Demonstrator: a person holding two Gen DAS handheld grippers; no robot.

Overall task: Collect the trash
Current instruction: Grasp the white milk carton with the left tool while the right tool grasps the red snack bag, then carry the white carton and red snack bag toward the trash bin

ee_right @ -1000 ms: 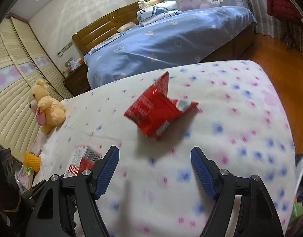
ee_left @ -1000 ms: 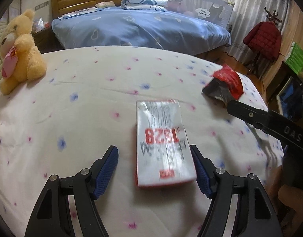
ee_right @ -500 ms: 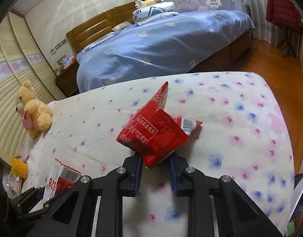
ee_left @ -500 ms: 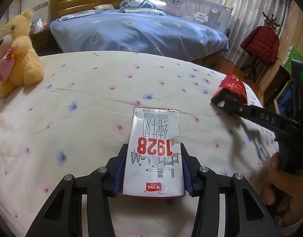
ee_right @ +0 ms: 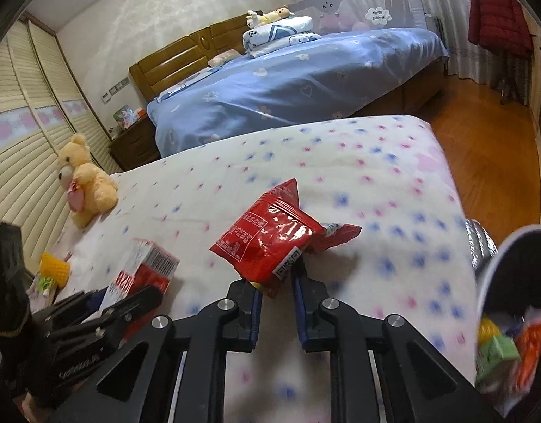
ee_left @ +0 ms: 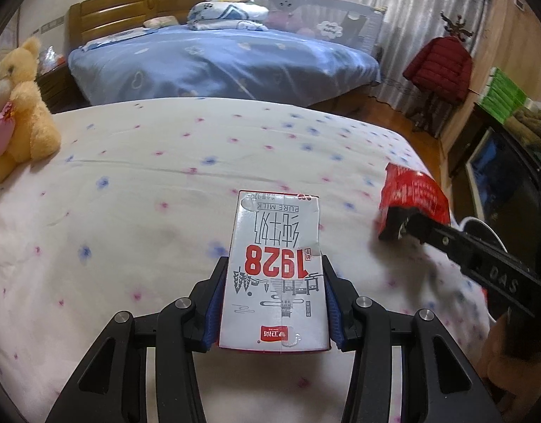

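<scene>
In the left wrist view, the left gripper [ee_left: 274,303] had its jaws wide apart a second ago, with the milk carton [ee_left: 275,275] lying between them on the flowered bedsheet [ee_left: 147,218]. Now both blue pads press on the long sides of the carton. Its near end sits deep between the jaws and its far end points away, slightly above the sheet. To the right, the right gripper [ee_left: 399,227] holds the red snack packet [ee_left: 413,192].

In the right wrist view, the right gripper [ee_right: 275,290] was also open a second ago, and the red snack packet [ee_right: 266,243] lay ahead of it. Now the jaws are closed on the packet's lower corner. The packet stands up over the pads. A bin [ee_right: 510,264] with colourful waste is at the right edge. The carton [ee_right: 143,275] is at the left.
</scene>
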